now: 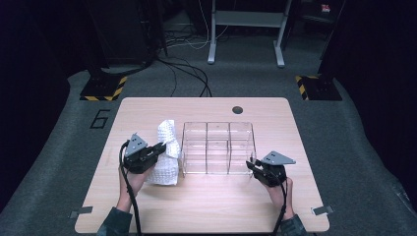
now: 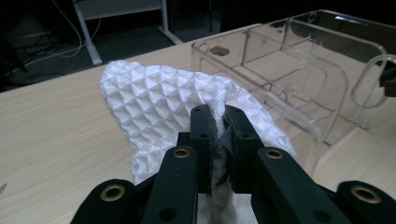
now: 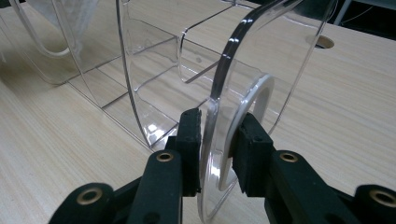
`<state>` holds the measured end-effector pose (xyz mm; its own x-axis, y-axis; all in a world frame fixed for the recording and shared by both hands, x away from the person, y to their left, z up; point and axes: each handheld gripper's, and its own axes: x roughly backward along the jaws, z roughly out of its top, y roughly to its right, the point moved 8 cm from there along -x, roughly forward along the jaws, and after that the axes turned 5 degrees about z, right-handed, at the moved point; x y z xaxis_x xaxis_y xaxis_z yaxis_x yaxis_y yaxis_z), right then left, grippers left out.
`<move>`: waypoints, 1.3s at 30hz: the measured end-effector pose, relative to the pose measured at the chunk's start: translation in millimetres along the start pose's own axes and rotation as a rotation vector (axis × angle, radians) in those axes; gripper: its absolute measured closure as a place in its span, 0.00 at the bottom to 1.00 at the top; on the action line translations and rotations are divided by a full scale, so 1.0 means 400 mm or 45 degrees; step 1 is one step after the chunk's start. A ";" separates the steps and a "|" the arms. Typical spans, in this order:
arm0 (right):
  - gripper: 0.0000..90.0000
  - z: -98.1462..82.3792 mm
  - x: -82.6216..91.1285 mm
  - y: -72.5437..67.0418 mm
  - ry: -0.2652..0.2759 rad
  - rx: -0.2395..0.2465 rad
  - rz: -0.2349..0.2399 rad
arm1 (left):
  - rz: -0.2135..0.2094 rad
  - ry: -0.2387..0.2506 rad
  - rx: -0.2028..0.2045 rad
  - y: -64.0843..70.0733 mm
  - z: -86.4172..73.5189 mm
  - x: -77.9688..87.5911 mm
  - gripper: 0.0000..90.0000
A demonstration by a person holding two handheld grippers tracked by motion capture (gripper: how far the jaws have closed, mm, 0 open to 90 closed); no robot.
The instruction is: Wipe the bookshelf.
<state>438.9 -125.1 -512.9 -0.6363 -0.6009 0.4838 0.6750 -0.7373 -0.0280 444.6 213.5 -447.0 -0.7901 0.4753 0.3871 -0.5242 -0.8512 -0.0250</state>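
Observation:
A white waffle-weave cloth [image 1: 166, 152] hangs in a raised peak at the left of a clear plastic box [image 1: 219, 147] with several compartments, which stands mid-table. My left gripper [image 1: 160, 147] is shut on the cloth and holds its top fold up while the lower end rests on the wood. In the left gripper view the cloth [image 2: 159, 93] is pinched between the black jaws of the left gripper [image 2: 217, 121], and the clear box [image 2: 299, 60] stands just beyond. My right gripper [image 1: 253, 164] is shut on the box's right end wall [image 3: 243, 60]; in the right gripper view the right gripper [image 3: 219, 135] clamps that wall beside its handle cut-out.
The wooden table [image 1: 206, 201] has a round cable hole [image 1: 237, 109] near its far edge. Behind the table, cables lie on the grey floor under a metal desk frame [image 1: 246, 19]. Bare wood lies in front of the box and along the right side.

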 end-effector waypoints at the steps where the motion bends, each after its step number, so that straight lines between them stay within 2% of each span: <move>1: 0.82 0.000 0.000 0.000 -0.001 0.000 0.000 | -0.005 0.009 -0.012 0.007 0.006 0.004 0.92; 4: 0.82 0.001 0.000 0.000 -0.001 0.006 0.000 | -0.028 0.018 -0.045 0.029 0.017 0.007 0.92; 6: 0.82 0.000 0.000 0.000 -0.002 0.000 -0.001 | -0.044 0.002 -0.071 0.042 0.017 0.004 0.92; 10: 0.82 0.000 0.000 0.000 -0.002 0.000 -0.001 | -0.065 -0.031 -0.090 0.058 0.004 -0.013 0.92; 13: 0.82 0.000 0.000 0.000 -0.002 0.006 0.001 | -0.079 -0.047 -0.085 0.063 -0.006 -0.024 0.92; 17: 0.82 0.001 -0.001 0.000 0.000 0.010 0.000 | -0.107 -0.099 -0.073 0.073 -0.036 -0.044 0.92; 27: 0.82 0.001 -0.001 0.000 0.000 0.009 -0.001 | -0.121 -0.160 -0.079 0.077 -0.081 -0.072 0.92; 28: 0.82 0.001 -0.001 0.000 0.000 0.009 -0.001 | -0.124 -0.170 -0.058 0.081 -0.091 -0.078 0.92; 36: 0.82 0.001 -0.001 0.000 0.001 0.008 -0.002 | -0.127 -0.211 -0.067 0.080 -0.122 -0.093 0.92; 37: 0.82 0.001 -0.001 0.000 0.000 0.009 -0.001 | -0.133 -0.224 -0.045 0.083 -0.132 -0.097 0.92; 39: 0.82 0.001 -0.001 0.000 0.000 0.008 -0.002 | -0.134 -0.224 -0.036 0.084 -0.136 -0.100 0.92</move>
<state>439.1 -124.8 -512.9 -0.6372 -0.6001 0.4836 0.6764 -0.7362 -0.0223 441.2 178.0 -513.6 -0.6642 0.5126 0.5441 -0.6115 -0.7913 -0.0011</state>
